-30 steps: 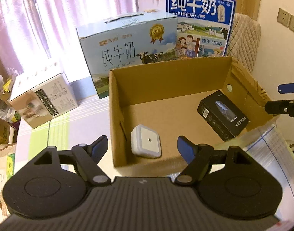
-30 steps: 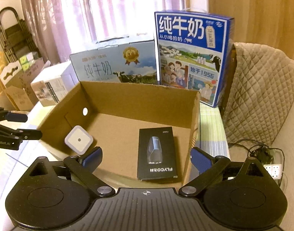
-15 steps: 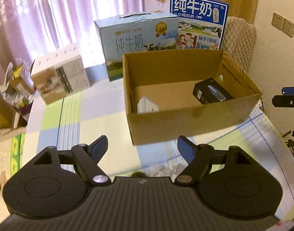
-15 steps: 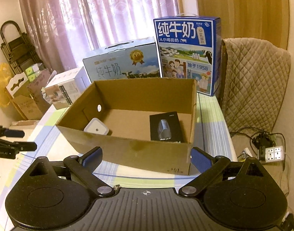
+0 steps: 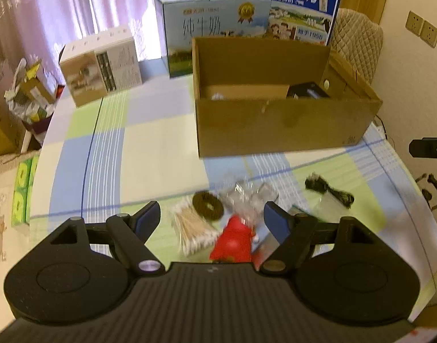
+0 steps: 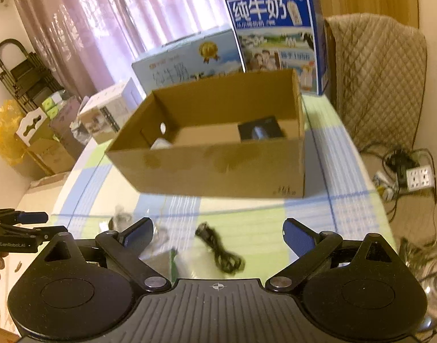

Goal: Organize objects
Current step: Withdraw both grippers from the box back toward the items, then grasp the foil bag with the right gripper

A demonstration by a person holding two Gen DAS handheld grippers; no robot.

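Note:
An open cardboard box [image 5: 281, 125] stands on the checked tablecloth; it also shows in the right wrist view [image 6: 218, 165]. Inside lie a black packaged item [image 6: 261, 131] and a small white square device [image 6: 161, 144]. My left gripper [image 5: 212, 218] is open and empty, above loose items near the table's front: a pack of cotton swabs [image 5: 191, 233], a dark round roll [image 5: 208, 207], a red object [image 5: 234, 243], clear crinkled bags [image 5: 247, 195]. My right gripper [image 6: 218, 233] is open and empty, above a bundled black cable [image 6: 221, 250], also in the left wrist view [image 5: 328, 190].
Two milk cartons [image 5: 215, 28] [image 5: 301, 11] and a white-and-brown box [image 5: 101, 64] stand behind the cardboard box. A quilted chair [image 6: 378, 85] and a power strip [image 6: 418, 174] are at the right. Boxes and clutter [image 6: 38, 131] sit left of the table.
Both grippers have pulled back from over the box toward the table's front. The loose items and the black cable have come into view under them. Both stay open.

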